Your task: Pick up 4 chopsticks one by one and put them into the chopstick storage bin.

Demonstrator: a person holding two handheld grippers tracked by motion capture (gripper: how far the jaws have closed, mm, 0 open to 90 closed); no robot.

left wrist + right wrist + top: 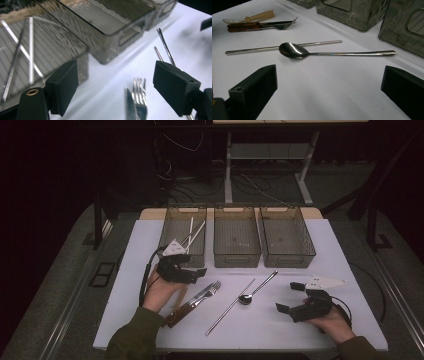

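My left gripper (196, 271) hovers open just in front of the left bin (167, 227), with nothing between its pads. Ahead of it in the left gripper view (118, 87) lie a fork (140, 92) and a knife (131, 107) side by side on the white table. Their wooden handles (177, 314) reach toward the left hand. My right gripper (290, 297) rests open at the right front, empty. It faces a steel spoon (292, 50) that lies across a long metal stick (262, 49). The spoon (252, 292) and stick (230, 307) sit mid-table.
Three clear bins stand in a row at the back: the left one holds thin metal sticks (30, 50), then come the middle bin (236, 259) and the right bin (287, 260). A small spoon with a pale handle (249, 18) lies beside the knife. The table's front edge (250, 347) is close to both hands.
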